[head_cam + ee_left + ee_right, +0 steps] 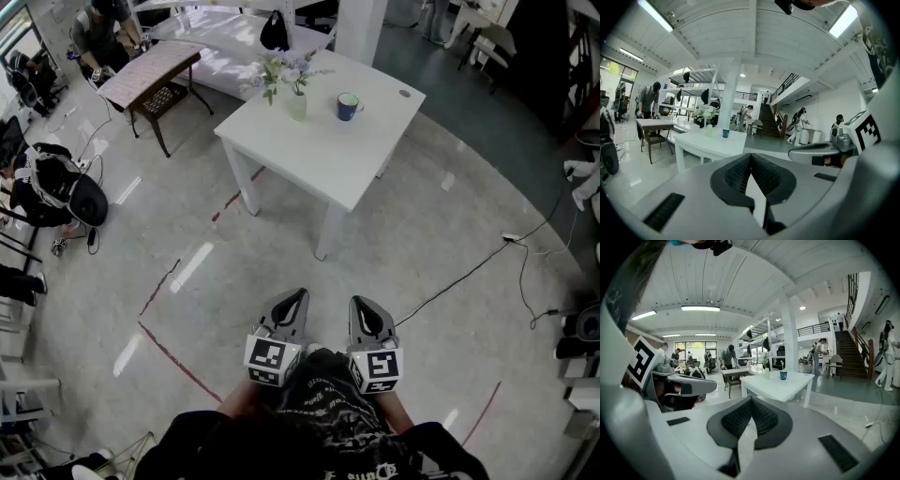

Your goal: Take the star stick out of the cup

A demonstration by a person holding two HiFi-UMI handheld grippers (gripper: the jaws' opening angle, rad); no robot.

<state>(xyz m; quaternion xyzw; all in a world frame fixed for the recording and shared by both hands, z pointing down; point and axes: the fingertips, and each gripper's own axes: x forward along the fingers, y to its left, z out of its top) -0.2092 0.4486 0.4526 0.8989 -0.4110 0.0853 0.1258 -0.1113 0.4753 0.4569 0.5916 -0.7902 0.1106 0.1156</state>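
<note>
step: approach | left claw, right claw closed, empty | advice: near the surface, open right claw, pinch star stick above cup

The floor is smooth, polished grey and throws back glossy streaks of light. The desk has a plain white top with a smooth, near-matt finish, and the side table shows a brownish, wood-like top on a dark frame. The cup looks like glazed blue ceramic with a slight sheen and the vase is pale and translucent, while the left hand-held gripper and the right hand-held gripper have matt grey plastic shells with black, rubber-like, finely ribbed pads.
</note>
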